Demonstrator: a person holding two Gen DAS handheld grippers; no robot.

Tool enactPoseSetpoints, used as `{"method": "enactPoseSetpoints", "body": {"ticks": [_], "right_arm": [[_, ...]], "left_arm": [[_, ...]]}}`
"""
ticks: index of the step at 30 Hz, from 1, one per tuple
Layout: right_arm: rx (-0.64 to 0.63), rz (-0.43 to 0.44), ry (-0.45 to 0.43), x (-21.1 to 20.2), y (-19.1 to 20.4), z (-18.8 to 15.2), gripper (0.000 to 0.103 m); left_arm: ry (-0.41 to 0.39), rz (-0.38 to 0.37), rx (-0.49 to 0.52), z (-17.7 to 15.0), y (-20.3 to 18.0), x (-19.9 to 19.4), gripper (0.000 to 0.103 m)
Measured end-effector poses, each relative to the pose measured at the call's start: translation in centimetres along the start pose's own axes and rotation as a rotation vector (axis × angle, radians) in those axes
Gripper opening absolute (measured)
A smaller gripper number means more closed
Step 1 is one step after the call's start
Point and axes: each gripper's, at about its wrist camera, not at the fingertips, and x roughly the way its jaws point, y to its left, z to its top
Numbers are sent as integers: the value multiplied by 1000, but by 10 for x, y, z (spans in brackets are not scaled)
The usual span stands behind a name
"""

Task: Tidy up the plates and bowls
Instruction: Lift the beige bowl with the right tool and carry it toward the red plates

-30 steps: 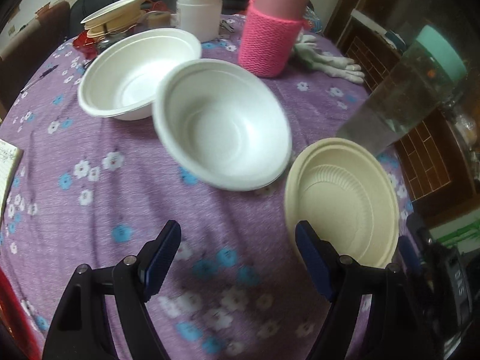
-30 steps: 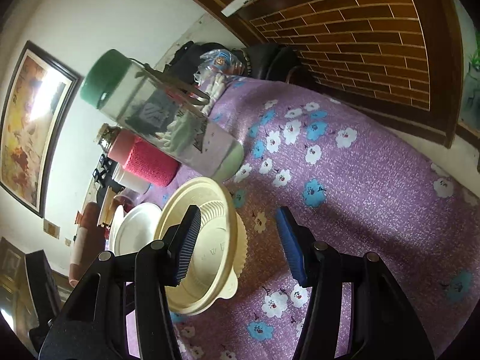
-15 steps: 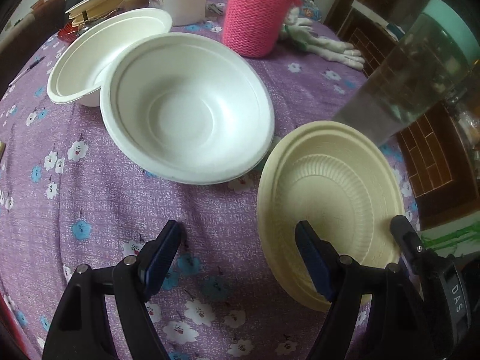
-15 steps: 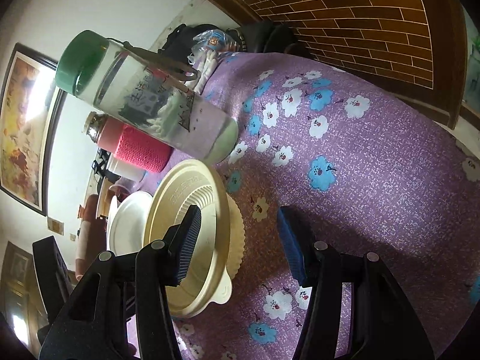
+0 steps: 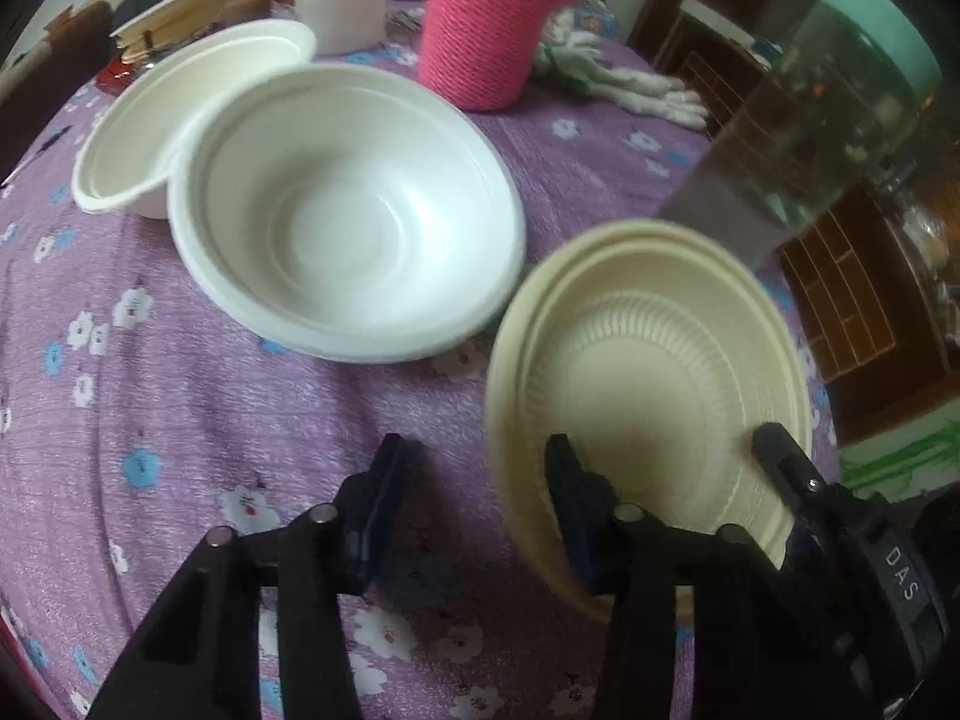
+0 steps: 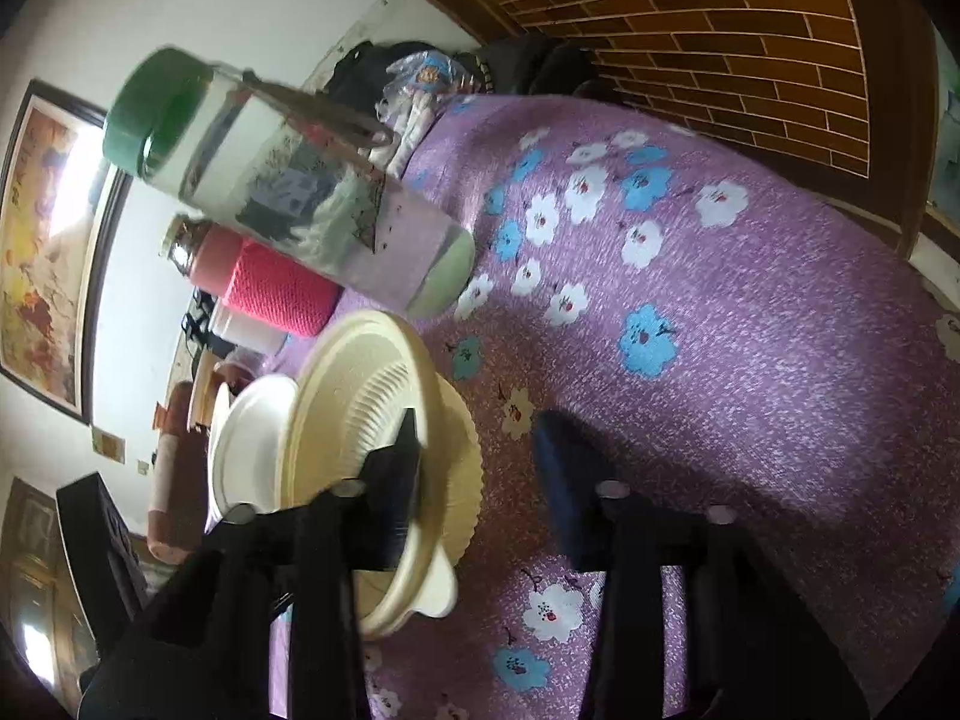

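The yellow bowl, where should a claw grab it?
On the rim of the yellow bowl, from above at the near edge, one finger inside and one outside. The wall is thin and upright, and the rim is bare there; the white bowl crowds its far side.

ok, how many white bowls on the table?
2. The nearer white bowl sits mid-table beside the cream plate; the farther white bowl is behind it, partly covered by its rim. Others may be hidden.

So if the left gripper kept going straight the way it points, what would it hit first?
Most likely the near rim of the cream plate: the left gripper, its jaws closing, already straddles that edge. Past it lies only the purple tablecloth; depth is hard to judge.
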Motion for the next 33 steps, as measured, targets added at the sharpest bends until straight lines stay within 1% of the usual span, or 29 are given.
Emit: {"method": "enactPoseSetpoints", "body": {"ticks": [1,2,3,5,6,8,10,17,21,28,31,33], "right_arm": [[-4,5,11,2,1,-1,23],[-12,4,13,3,2,-1,21],[-20,-1,8,3,4,-2,21],[-40,0,3,2,7,-4,12],[-52,2,3,2,9,-5,11],[-65,4,12,3,11,-7,10],[-68,9,22,4,12,-9,8],[-35,50,74,7,9,-16,8],[-24,67,94,6,11,-28,8],[-57,104,142,8,33,-65,9],[-81,128,175,11,48,-84,9],[-108,143,196,13,61,-96,9]], "left_arm": [[-1,-3,6,-1,-1,0,42],[-2,-9,12,-1,-3,0,38],[-2,-14,18,-1,-5,-1,34],[-2,-26,34,-3,-8,-3,30],[-4,-26,41,-4,-9,-4,24],[-10,-24,57,-7,-11,-7,18],[-17,-22,63,-10,-9,-10,18],[-22,-31,70,-21,0,-21,17],[-22,-30,61,-30,8,-30,17],[-34,-4,20,-51,43,-50,17],[-41,0,-14,-61,67,-63,17],[-58,5,-38,-70,85,-76,17]]}}
